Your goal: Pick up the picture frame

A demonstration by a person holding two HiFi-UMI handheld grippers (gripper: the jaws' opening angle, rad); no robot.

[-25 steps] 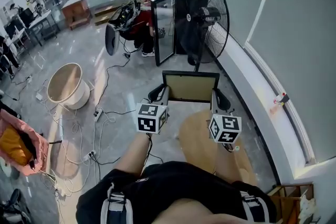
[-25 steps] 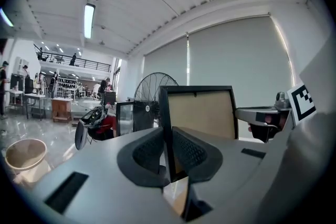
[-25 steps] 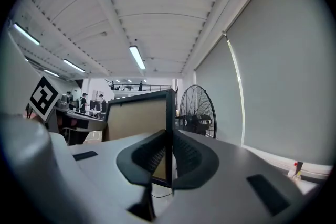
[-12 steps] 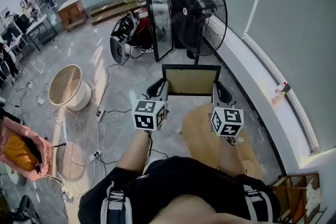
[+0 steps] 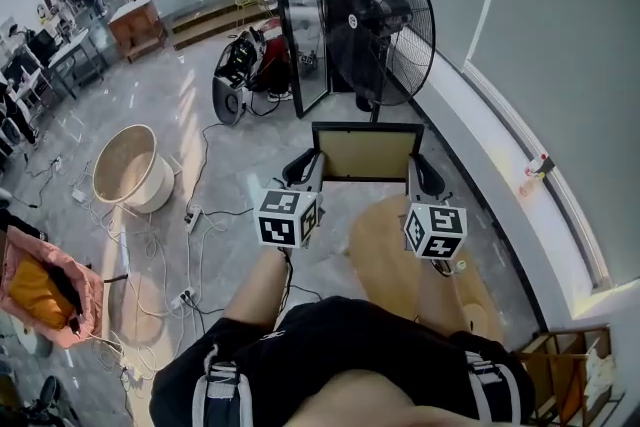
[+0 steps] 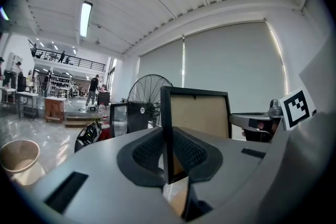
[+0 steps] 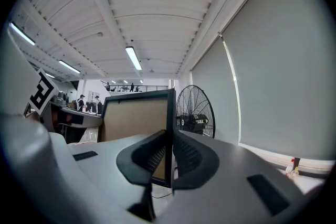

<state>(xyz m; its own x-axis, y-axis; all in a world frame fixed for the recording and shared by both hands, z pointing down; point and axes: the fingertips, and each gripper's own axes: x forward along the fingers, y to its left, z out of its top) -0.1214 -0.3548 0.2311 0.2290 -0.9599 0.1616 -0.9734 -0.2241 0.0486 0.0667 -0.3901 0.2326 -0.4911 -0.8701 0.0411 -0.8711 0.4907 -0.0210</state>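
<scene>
The picture frame, black with a tan backing board, is hanging upright in the air in front of the person, carried between the two grippers. The left gripper is clamping the frame's left edge. The right gripper is clamping its right edge. A round wooden tabletop is lying just below. A black pedestal fan is standing beyond the frame, by the wall.
</scene>
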